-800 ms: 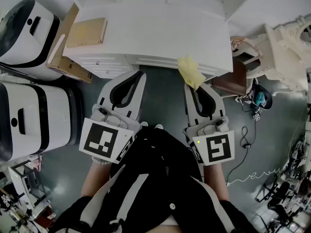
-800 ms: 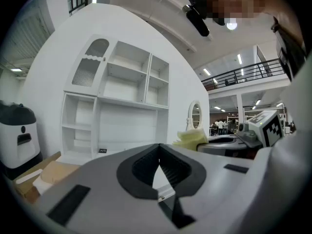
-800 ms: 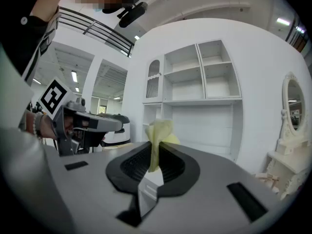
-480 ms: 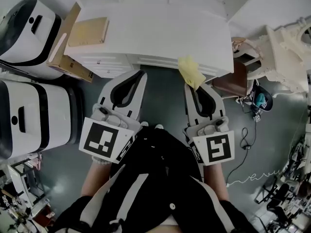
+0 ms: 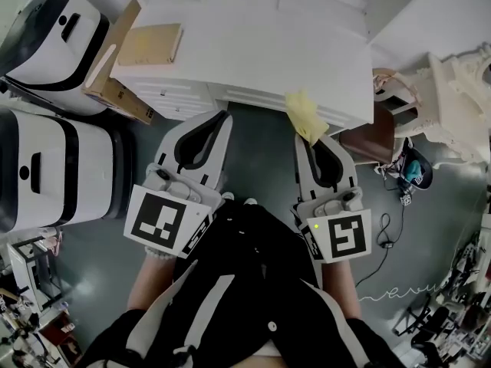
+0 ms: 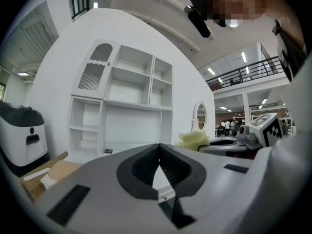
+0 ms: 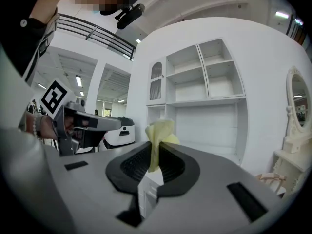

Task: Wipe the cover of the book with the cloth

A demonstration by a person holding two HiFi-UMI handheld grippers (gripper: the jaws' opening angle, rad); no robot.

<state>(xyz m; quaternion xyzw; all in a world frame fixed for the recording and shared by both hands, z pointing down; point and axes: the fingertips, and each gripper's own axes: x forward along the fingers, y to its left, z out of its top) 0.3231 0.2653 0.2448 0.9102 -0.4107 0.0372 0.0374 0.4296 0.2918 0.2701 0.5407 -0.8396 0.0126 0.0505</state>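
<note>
Book (image 5: 149,44): flat tan rectangle with a matte cover, lying on the far left corner of the white desk (image 5: 253,48). Any print on the cover is too small to read.

Cloth (image 5: 306,115): pale yellow, soft and crumpled, well apart from the book and level with the desk's near edge. It is pinched in the right gripper (image 5: 313,139), whose ribbed black pads clamp on the fold. A bunched tuft stands up above the jaw tips in the right gripper view (image 7: 159,133). In the head view the cloth covers those tips.

Left gripper (image 5: 223,115): grey shell with a black teardrop opening. The jaws are closed tip to tip with nothing between them.

Off the desk's left edge, a brown cardboard box (image 5: 115,90) leans below the book, its lower part cut off by the desk. Two glossy white-and-black rounded machines (image 5: 46,175) stand further left. A carved cream furniture piece (image 5: 453,90) is at the right, partly out of frame.

Against the earlier head views, the desk, book and box sit slightly further right in the frame. Both grippers hold the same pose, and the cloth is clamped as before.
</note>
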